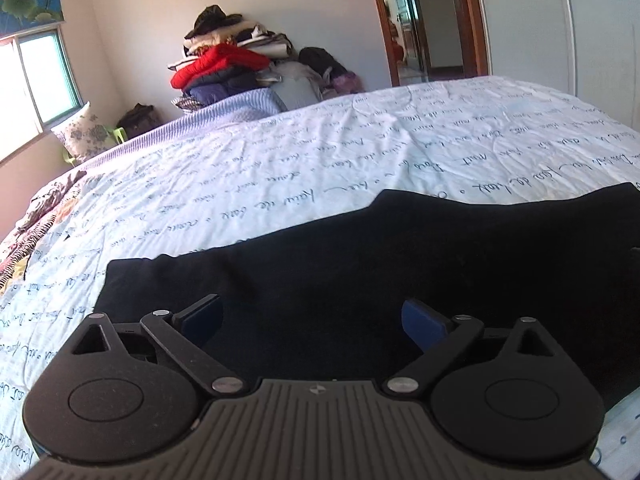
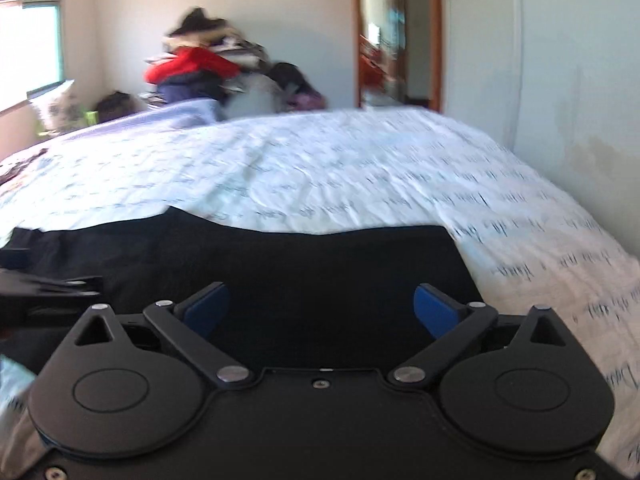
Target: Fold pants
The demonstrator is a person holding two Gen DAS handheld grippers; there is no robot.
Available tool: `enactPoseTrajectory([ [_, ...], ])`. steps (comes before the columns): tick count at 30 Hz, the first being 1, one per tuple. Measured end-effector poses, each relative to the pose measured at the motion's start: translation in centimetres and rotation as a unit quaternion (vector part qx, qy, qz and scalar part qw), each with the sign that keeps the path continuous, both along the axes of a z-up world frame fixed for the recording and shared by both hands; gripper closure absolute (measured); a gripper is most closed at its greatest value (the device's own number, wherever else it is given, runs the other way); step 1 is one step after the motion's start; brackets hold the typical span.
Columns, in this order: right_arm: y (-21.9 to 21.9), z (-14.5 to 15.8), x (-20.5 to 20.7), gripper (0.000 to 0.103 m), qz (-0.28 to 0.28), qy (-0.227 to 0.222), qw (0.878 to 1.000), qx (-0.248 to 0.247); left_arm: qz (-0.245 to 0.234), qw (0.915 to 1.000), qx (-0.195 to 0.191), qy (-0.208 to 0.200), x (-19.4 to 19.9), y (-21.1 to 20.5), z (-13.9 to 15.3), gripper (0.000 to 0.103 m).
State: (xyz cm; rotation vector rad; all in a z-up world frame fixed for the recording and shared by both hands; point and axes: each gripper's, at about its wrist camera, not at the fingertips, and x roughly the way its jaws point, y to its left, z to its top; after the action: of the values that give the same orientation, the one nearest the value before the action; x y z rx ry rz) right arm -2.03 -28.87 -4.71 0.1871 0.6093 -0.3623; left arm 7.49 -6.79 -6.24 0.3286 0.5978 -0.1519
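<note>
Lying across the near part of the bed (image 1: 360, 140), the black pants (image 1: 360, 264) stretch side to side in both wrist views, their long axis running left to right along the bed's near edge. Behind the bed, a pile of clothes (image 1: 236, 64) with a red jacket (image 1: 220, 60) on it leans against the far wall, a dark bag (image 1: 138, 118) sits on the floor near a patterned cushion (image 1: 82, 132) under the window (image 1: 36, 80), and a wooden door frame (image 1: 384, 24) opens onto another room. Nothing lies on the pants or between them and either tool.

The pants look like soft matte cloth, flat and smooth, with a stepped, wavy far edge and a squared left end (image 1: 120, 276). The bed cover is pale, lightly wrinkled and printed with lines of handwriting; a lilac ribbed blanket (image 1: 224, 114) shows at its far side.

The left gripper (image 1: 313, 322) hangs over the pants with its blue-padded fingers (image 1: 424, 322) spread wide, gripping nothing. The right gripper (image 2: 322, 312) is likewise released over the right end of the pants, fingers (image 2: 436, 312) wide apart and empty. The left tool's dark edge (image 2: 48, 288) shows, blurred, at the left of the right wrist view.
</note>
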Motion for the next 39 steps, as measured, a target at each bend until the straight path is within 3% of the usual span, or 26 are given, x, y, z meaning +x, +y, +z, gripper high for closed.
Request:
enactPoseTrajectory([
  [2, -0.2, 0.3, 0.2, 0.003, -0.03, 0.019, 0.999, 0.015, 0.002, 1.0, -0.007, 0.003, -0.1, 0.9, 0.4, 0.004],
  [3, 0.2, 0.8, -0.1, 0.002, -0.026, 0.008, 1.0, 0.012, 0.005, 0.9999, -0.014, 0.003, -0.1, 1.5, 0.5, 0.004],
  [6, 2.0, 1.3, -0.9, 0.0, 0.05, -0.048, 0.997, -0.046, 0.03, 0.9989, -0.033, 0.016, 0.4, 3.1, 0.8, 0.004],
  [10, 2.6, 0.2, 0.2, 0.0, 0.075, -0.004, 0.996, -0.045, 0.037, 0.9976, -0.048, 0.033, 0.7, 4.7, 1.0, 0.004],
  [13, 1.5, 1.0, 0.5, 0.0, 0.065, -0.017, 0.996, -0.065, 0.004, 0.9985, -0.043, 0.035, 0.2, 4.1, 1.6, 0.005],
  [17, -3.1, 1.8, 1.7, 0.001, 0.037, -0.002, 0.995, -0.094, -0.077, 0.9958, -0.04, 0.03, -1.2, 0.4, 2.1, 0.004],
  [20, -8.4, 1.9, 2.7, 0.005, 0.037, 0.014, 0.998, -0.044, -0.126, 0.9907, -0.039, 0.036, -1.9, -3.4, 2.0, 0.004],
  [22, -12.1, 1.7, 3.2, 0.016, 0.049, 0.008, 0.998, 0.032, -0.137, 0.9895, -0.032, 0.033, -2.1, -5.5, 1.8, 0.004],
  [25, -16.8, 0.2, 4.1, 0.027, 0.063, 0.006, 0.985, 0.16, -0.138, 0.9896, -0.025, 0.031, -1.8, -7.7, 1.3, 0.004],
  [28, -19.0, -1.6, 4.7, 0.03, 0.072, 0.011, 0.972, 0.225, -0.14, 0.9892, -0.025, 0.036, -1.1, -8.8, 0.9, 0.004],
  [32, -19.6, -3.1, 5.3, 0.044, 0.099, 0.023, 0.96, 0.26, -0.14, 0.9894, -0.015, 0.036, -0.8, -9.8, 0.3, 0.004],
  [36, -19.7, -3.3, 6.0, 0.089, 0.103, 0.036, 0.963, 0.246, -0.138, 0.9891, -0.005, 0.051, -0.4, -10.4, -0.6, 0.004],
  [39, -19.6, -2.6, 5.7, 0.094, 0.104, 0.023, 0.968, 0.225, -0.142, 0.9884, 0.006, 0.054, -0.4, -10.8, -1.2, 0.004],
])
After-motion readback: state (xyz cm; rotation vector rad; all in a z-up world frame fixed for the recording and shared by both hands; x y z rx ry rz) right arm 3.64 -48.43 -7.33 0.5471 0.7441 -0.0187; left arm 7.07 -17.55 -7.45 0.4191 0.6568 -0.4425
